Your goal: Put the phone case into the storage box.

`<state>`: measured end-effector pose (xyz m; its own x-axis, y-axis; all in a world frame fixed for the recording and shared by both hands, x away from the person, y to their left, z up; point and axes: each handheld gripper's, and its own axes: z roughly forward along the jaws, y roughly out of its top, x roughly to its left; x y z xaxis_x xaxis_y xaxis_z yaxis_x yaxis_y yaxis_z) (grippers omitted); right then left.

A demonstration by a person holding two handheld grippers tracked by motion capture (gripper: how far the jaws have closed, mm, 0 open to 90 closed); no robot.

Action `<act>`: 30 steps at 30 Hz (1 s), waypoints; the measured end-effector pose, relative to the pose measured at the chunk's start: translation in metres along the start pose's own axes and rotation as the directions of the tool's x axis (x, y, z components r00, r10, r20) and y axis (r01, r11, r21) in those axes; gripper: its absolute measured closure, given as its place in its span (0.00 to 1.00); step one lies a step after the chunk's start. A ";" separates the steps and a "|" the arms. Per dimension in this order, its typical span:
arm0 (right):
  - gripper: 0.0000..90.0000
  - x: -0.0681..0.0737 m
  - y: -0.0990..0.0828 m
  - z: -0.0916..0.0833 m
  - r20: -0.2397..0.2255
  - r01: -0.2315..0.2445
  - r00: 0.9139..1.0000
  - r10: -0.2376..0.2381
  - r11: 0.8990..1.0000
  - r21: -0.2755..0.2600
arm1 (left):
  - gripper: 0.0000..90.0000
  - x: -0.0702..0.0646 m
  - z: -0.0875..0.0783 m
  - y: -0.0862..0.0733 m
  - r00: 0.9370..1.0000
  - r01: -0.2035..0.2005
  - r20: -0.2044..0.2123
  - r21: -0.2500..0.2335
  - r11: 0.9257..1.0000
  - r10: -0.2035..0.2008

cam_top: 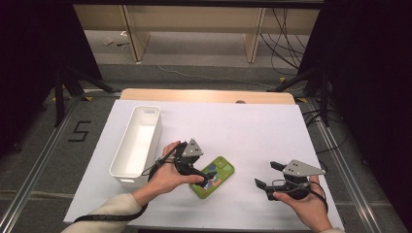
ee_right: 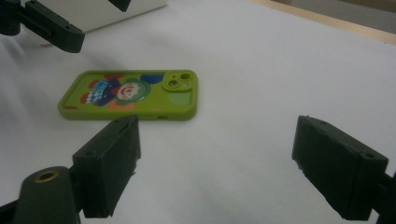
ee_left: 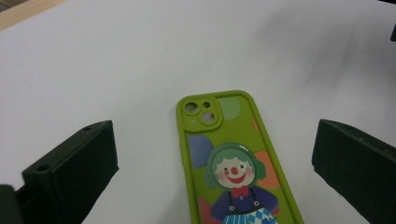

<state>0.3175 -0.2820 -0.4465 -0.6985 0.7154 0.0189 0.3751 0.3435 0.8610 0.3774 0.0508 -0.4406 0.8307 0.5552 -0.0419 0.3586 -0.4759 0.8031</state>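
Green phone case flat on the white tabletop, between my spread left fingers

Nothing gripped yet; left gripper straddles it, pads clear; right gripper waits nearby, fingers apart, empty; closing and lifting remain, perhaps toward the white bin.

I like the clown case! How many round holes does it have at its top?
3: on the case, a big hole at upper left, another lower right, a tiny one between.

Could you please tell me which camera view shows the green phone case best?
The left gripper view: the green phone case is close, its clown print sharp. The right gripper view shows it whole but farther off; the high view has it small beside the left tongs.
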 end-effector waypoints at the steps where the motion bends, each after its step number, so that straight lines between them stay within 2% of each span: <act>1: 0.18 0.000 0.000 0.000 0.000 0.000 1.000 0.000 1.000 0.000 | 0.00 0.000 0.000 0.001 1.000 -0.003 0.003 -0.002 1.000 0.003; 13: 0.18 0.000 0.000 0.000 0.006 -0.005 1.000 0.005 1.000 -0.002 | 0.00 -0.001 0.009 0.010 1.000 0.009 -0.005 -0.023 1.000 -0.009; 24: 0.18 -0.001 0.000 0.000 0.006 -0.005 1.000 0.005 1.000 -0.002 | 0.00 0.000 0.024 0.015 1.000 0.011 -0.007 0.001 1.000 -0.011; 30: 0.18 0.000 0.000 0.000 0.006 -0.006 1.000 0.006 1.000 -0.003 | 0.00 0.000 0.030 0.019 1.000 0.010 -0.007 -0.003 1.000 -0.010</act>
<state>0.3175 -0.2825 -0.4468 -0.6928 0.7208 0.0212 0.3772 0.3371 0.8626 0.3966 0.0211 -0.4434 0.8238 0.5650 -0.0457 0.3656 -0.4680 0.8045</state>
